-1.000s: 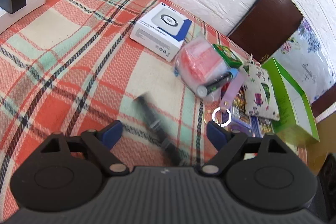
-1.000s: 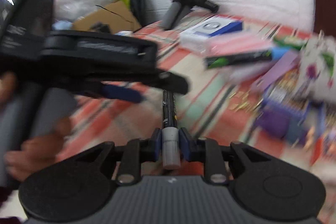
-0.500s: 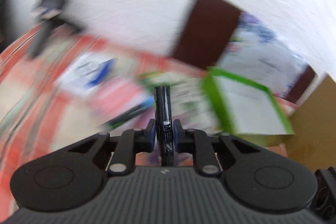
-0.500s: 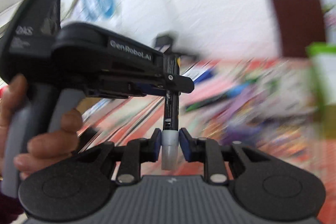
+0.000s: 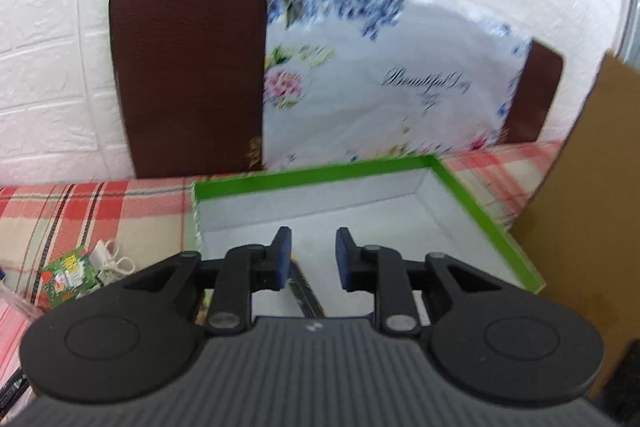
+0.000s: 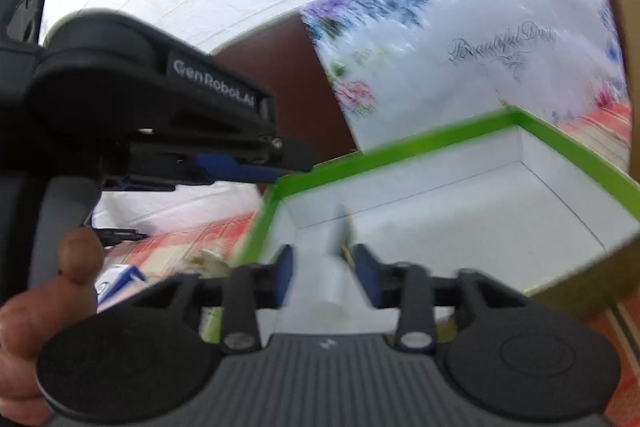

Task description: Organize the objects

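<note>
Left gripper (image 5: 313,241): we found its blue-padded jaws parting, with clear space between the pads. A dark marker (image 5: 306,291) showed low in that gap, touching neither pad and partly hidden by the gripper body; it lay within the outline of the green box (image 5: 320,173), though we could not tell whether it rested on the floor of the box.

Right gripper (image 6: 324,255): its jaws were likewise opening. A pale blurred shape (image 6: 334,267) stood between them with a gap on each side, gripped by neither pad. We could not tell whether this was the same marker. From this side we also saw a hand (image 6: 40,307) wrapped around the grey handle of the left gripper.

Both grippers pointed into the box, whose inner walls and floor were white. The box sat on a red, cream and green plaid tablecloth (image 5: 100,203), with a brown cardboard sheet (image 5: 580,187) just beside its right wall. Behind stood a dark brown board (image 5: 188,75), partly covered by a floral sheet (image 5: 380,87) lettered "Beautiful Day", against a white brick-patterned wall (image 5: 52,47).

We counted two grippers, one box, one hand and one small green packet (image 5: 70,275) on the cloth to the left of the box.
</note>
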